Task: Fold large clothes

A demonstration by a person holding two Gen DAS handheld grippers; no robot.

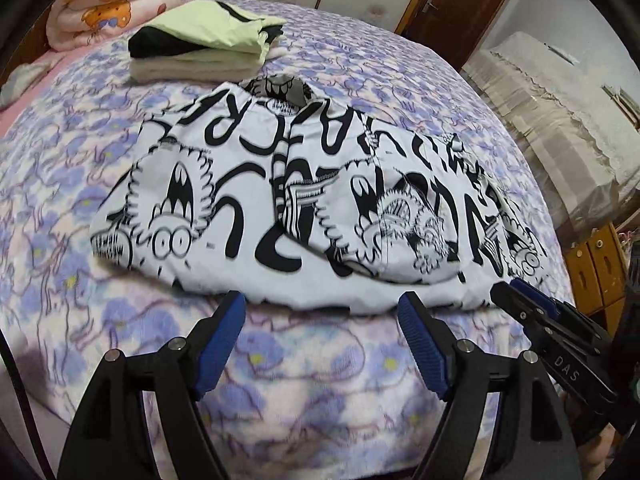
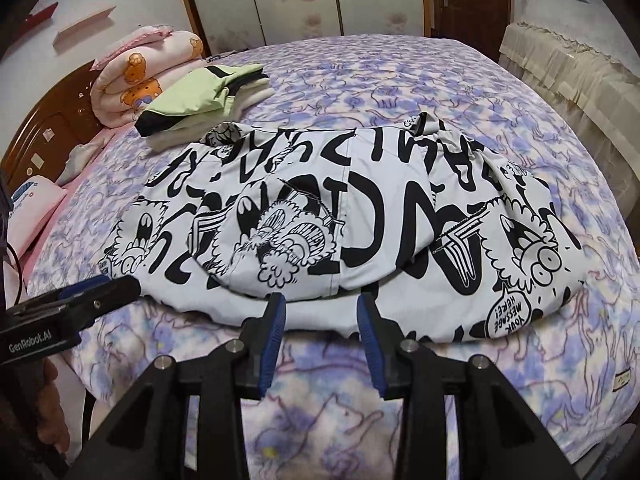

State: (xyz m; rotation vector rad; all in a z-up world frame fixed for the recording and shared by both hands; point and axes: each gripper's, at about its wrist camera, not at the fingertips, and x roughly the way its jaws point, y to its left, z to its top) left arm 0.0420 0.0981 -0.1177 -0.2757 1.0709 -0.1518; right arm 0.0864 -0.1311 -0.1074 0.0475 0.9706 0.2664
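A white garment with black cartoon print (image 1: 304, 208) lies partly folded on the bed, its side parts laid inward; it also shows in the right wrist view (image 2: 340, 232). My left gripper (image 1: 322, 300) is open, its blue-padded fingers just short of the garment's near hem. My right gripper (image 2: 320, 302) is open at the near hem, further right on the garment. The right gripper's tip (image 1: 516, 288) shows in the left wrist view at the hem. The left gripper (image 2: 108, 286) shows in the right wrist view by the garment's near left corner.
A stack of folded clothes (image 1: 204, 40) with a green and black piece on top lies behind the garment. A rolled pink bear quilt (image 1: 108, 0) sits at the headboard. The purple flowered bedspread (image 1: 60, 208) covers the bed. A covered cabinet (image 1: 560, 92) stands on the right.
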